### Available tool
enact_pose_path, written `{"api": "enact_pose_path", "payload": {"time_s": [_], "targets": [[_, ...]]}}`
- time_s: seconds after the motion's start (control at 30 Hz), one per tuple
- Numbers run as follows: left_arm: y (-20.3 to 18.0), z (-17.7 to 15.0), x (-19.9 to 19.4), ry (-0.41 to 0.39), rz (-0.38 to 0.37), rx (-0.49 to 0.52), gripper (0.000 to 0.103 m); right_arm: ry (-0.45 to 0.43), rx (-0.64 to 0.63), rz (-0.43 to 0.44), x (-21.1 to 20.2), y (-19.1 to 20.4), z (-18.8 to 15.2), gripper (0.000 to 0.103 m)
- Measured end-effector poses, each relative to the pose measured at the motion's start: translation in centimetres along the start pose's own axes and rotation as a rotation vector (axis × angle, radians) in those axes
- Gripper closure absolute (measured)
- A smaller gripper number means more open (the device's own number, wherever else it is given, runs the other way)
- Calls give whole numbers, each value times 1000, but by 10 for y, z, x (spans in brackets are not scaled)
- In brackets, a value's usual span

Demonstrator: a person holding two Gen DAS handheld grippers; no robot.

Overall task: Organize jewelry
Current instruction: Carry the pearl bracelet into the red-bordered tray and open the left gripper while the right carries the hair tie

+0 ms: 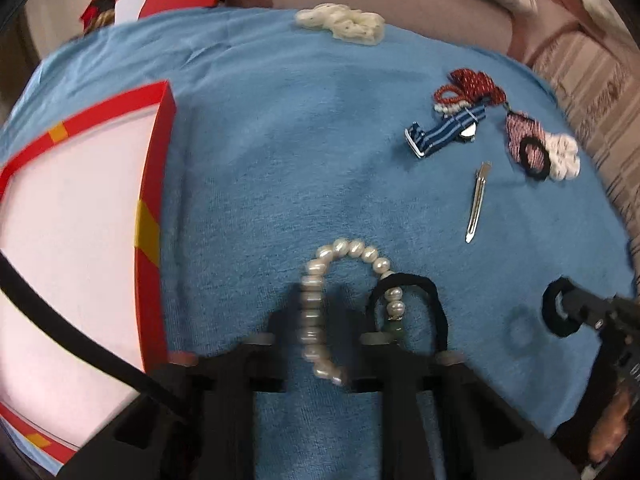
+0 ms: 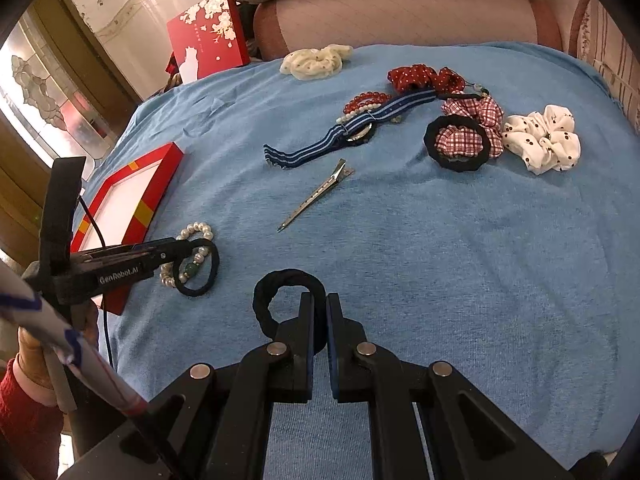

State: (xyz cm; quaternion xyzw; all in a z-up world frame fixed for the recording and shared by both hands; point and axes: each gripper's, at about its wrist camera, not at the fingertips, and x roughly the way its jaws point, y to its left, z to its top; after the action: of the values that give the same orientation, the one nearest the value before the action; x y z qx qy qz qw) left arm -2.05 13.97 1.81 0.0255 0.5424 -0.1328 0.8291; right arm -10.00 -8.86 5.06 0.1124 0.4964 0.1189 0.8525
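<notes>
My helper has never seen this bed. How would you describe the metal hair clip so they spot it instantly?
On the blue blanket, look at its middle, just below the navy striped fabric strap. The long slim silver metal hair clip lies there alone, diagonally. It is the only shiny, rigid piece among soft scrunchies and beads.

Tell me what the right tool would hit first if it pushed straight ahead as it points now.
Probably only the bare blue cloth. The right tool is shut on a black hair tie, and nothing else lies close ahead; the metal clip sits further off, slightly left. Depth is uncertain.
</notes>
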Motion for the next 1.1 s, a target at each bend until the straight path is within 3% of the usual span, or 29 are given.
{"api": "enact_pose_path", "payload": {"time_s": [0.13, 0.33, 0.53, 0.67, 0.9, 1.1], "targets": [[3, -2, -12, -20, -19, -25, 94, -13, -16, 1, -5, 6, 3, 97], [20, -5, -93, -174, -105, -100, 94, -58, -83, 16, -23, 30, 15, 97], [67, -11, -163, -295, -58, -152, 94, -64, -155, 117, -22, 78, 42, 97], [109, -11, -161, -285, 4, -222, 94, -20, -211, 203, 1, 125, 58, 97], [184, -30, -123, -205, 46, -395, 94, 91, -336, 238, 69, 211, 64, 97], [218, -56, -117, -196, 85, -473, 94, 163, -390, 232, 114, 250, 63, 97]]}}
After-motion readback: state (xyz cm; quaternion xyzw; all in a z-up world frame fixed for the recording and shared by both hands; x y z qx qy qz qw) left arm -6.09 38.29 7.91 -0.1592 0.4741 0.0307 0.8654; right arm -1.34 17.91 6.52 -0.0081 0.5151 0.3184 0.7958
